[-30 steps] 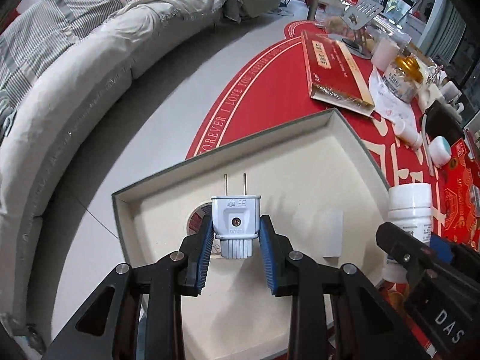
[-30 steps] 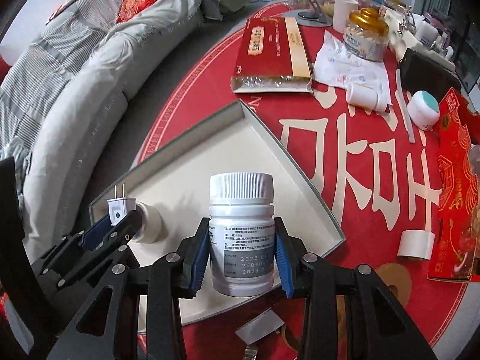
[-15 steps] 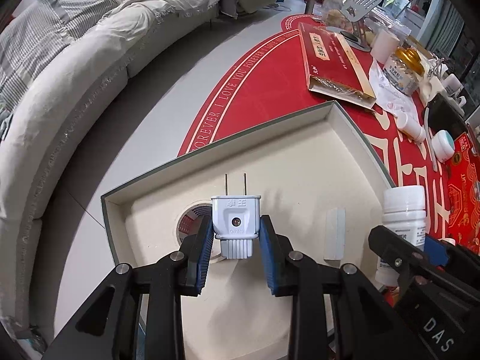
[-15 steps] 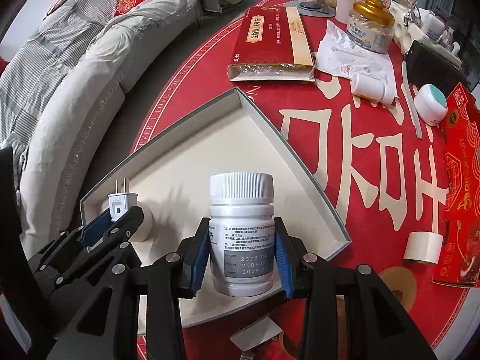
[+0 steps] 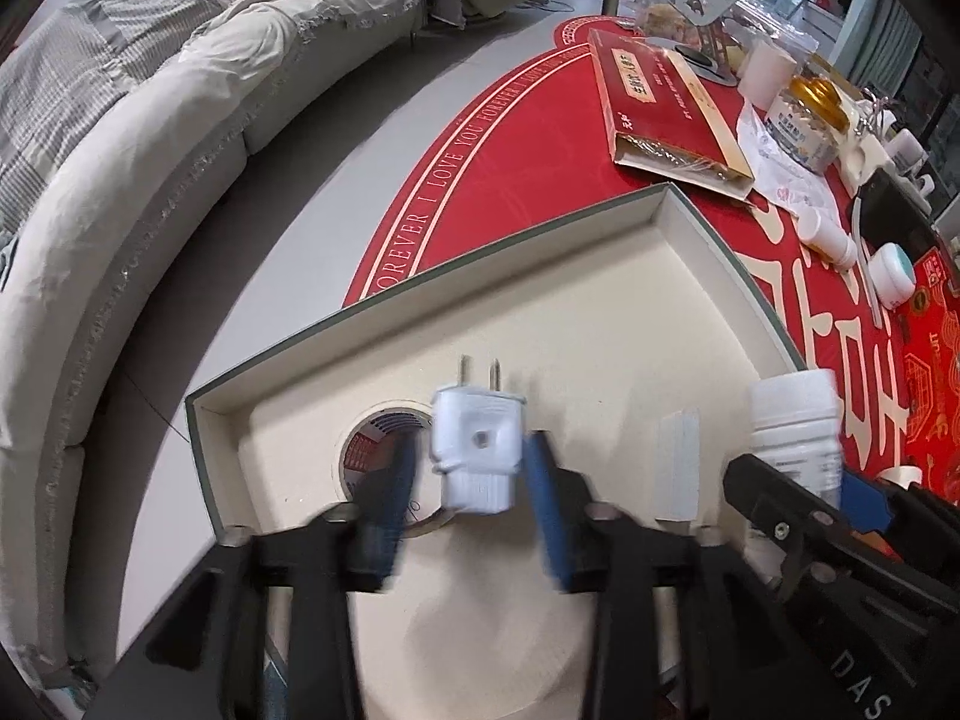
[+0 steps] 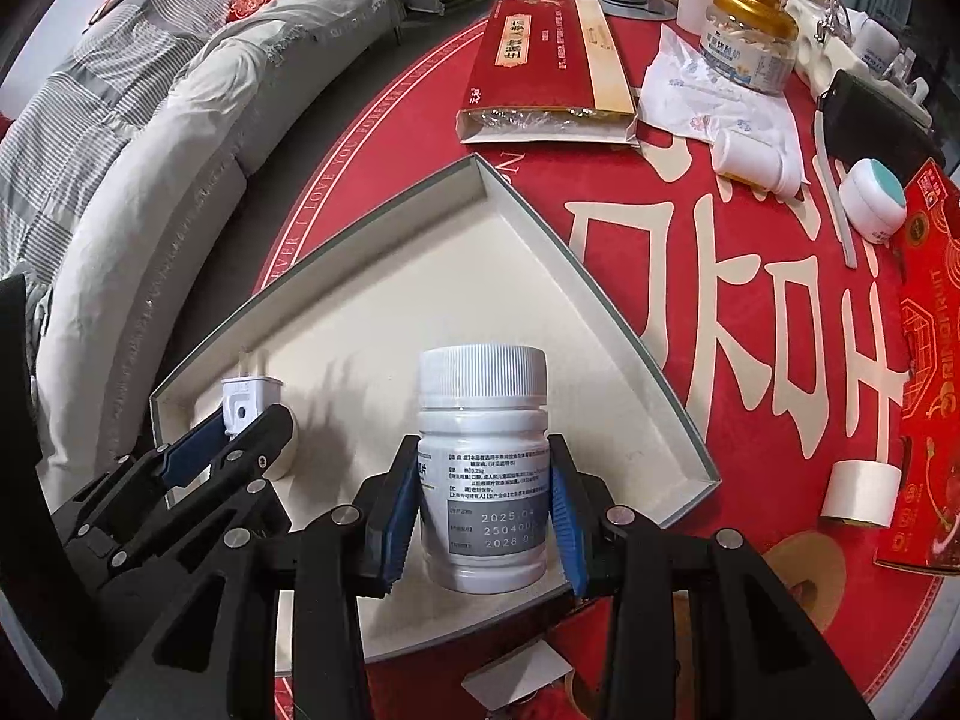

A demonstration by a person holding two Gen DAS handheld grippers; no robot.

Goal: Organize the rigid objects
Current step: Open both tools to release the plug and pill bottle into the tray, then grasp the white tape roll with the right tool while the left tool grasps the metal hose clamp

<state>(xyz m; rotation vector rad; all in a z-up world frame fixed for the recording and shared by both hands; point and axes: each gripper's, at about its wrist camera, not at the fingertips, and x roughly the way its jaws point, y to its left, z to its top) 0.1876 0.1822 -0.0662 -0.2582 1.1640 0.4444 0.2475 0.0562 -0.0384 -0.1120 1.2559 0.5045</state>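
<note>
A white two-pin plug [image 5: 477, 450] sits between the fingers of my left gripper [image 5: 474, 480], which have spread apart, with gaps on both sides of it. It is over the cream tray [image 5: 600, 324], beside a tape roll [image 5: 384, 468]. The plug also shows in the right wrist view [image 6: 246, 405]. My right gripper [image 6: 483, 507] is shut on a white pill bottle [image 6: 483, 468], upright over the tray [image 6: 420, 300] near its front edge. The bottle also shows in the left wrist view [image 5: 792, 420].
A small white strip [image 5: 678, 462] lies in the tray. On the red table mat lie a red flat box [image 6: 552, 66], a gold-lidded jar [image 6: 750, 42], a small white bottle [image 6: 756, 159], a cream jar [image 6: 873, 198], a white roll [image 6: 861, 492] and a red carton [image 6: 924, 360]. A grey sofa [image 5: 120, 150] stands at the left.
My left gripper's fingers have opened away from the plug, which now tilts slightly. Both grippers have moved lower over the tray. The right gripper still holds the bottle.
</note>
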